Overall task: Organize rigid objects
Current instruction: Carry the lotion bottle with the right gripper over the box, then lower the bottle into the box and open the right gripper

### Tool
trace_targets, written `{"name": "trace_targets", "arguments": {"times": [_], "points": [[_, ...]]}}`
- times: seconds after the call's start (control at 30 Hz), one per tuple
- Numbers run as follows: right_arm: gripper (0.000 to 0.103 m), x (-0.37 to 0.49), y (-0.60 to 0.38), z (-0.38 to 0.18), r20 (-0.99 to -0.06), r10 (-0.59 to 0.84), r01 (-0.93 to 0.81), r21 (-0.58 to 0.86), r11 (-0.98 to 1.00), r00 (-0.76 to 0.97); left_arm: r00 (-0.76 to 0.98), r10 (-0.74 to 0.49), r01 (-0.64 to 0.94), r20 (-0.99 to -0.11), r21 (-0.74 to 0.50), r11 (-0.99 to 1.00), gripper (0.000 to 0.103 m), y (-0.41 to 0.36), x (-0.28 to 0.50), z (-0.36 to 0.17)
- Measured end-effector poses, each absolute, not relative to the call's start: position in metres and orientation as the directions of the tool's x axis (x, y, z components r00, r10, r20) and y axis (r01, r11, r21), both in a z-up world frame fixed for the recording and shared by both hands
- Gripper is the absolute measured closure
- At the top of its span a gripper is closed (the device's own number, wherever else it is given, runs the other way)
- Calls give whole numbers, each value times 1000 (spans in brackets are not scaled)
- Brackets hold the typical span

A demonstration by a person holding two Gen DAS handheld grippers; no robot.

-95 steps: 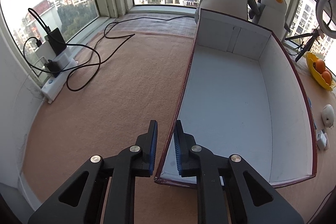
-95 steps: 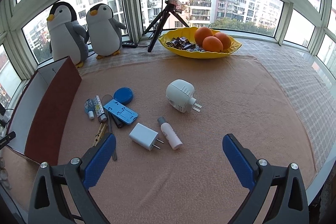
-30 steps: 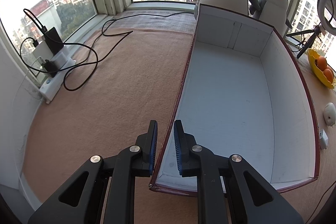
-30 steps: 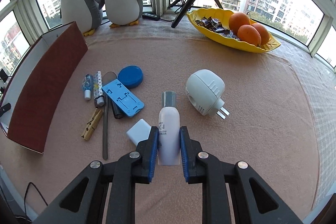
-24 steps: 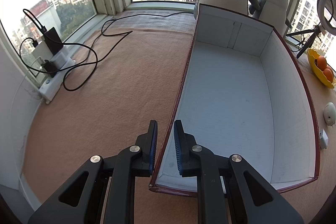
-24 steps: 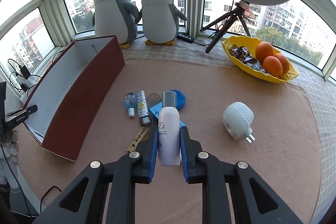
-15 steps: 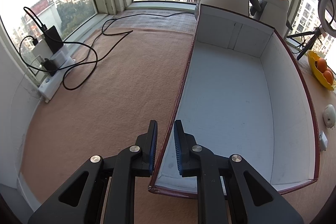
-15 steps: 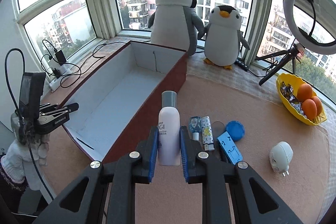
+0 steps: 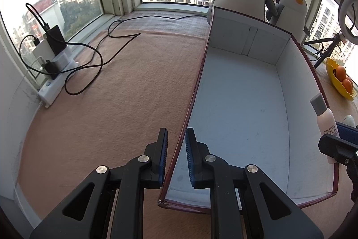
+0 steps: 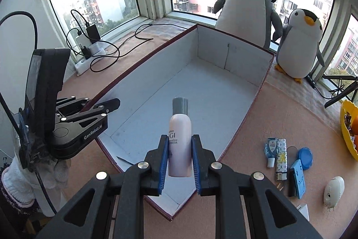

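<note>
The right tongs [image 10: 178, 162], pinching the bottle [image 10: 180, 138], have swung away from the clutter on the tabletop [image 10: 279, 127] and now hang over the near end of the empty box [image 10: 156, 91]. The left tongs [image 9: 176, 155] still pinch its side wall (steadying it, I judge). Lowering and release look next.

A white bottle [image 10: 180, 145] with a grey cap, held above the open white-lined box [image 10: 235, 59].
</note>
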State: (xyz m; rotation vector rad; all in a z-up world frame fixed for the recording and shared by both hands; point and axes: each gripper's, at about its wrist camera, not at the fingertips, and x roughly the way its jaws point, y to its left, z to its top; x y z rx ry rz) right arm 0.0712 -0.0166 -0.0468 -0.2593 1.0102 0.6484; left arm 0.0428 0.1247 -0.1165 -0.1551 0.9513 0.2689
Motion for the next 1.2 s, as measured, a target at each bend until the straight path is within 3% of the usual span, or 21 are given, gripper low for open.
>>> {"name": "trace_targets", "arguments": {"times": [0.4, 0.47, 0.53, 0.7, 1.2], "points": [[84, 79, -8, -63, -870, 378, -608, 121, 785, 316, 550, 154, -290, -821, -14, 957, 88, 125, 43, -117], [65, 80, -8, -63, -869, 380, -603, 125, 788, 316, 550, 150, -289, -822, -18, 957, 88, 126, 43, -117], [55, 80, -9, -61, -863, 385, -602, 124, 789, 327, 547, 151, -288, -823, -17, 957, 87, 125, 44, -117], [55, 77, -11, -56, -856, 394, -604, 125, 787, 336, 545, 151, -294, -825, -19, 956, 71, 126, 43, -118], [55, 48, -76, -28, -801, 423, -552, 142, 821, 423, 547, 150, -289, -824, -17, 957, 71, 125, 43, -117]]}}
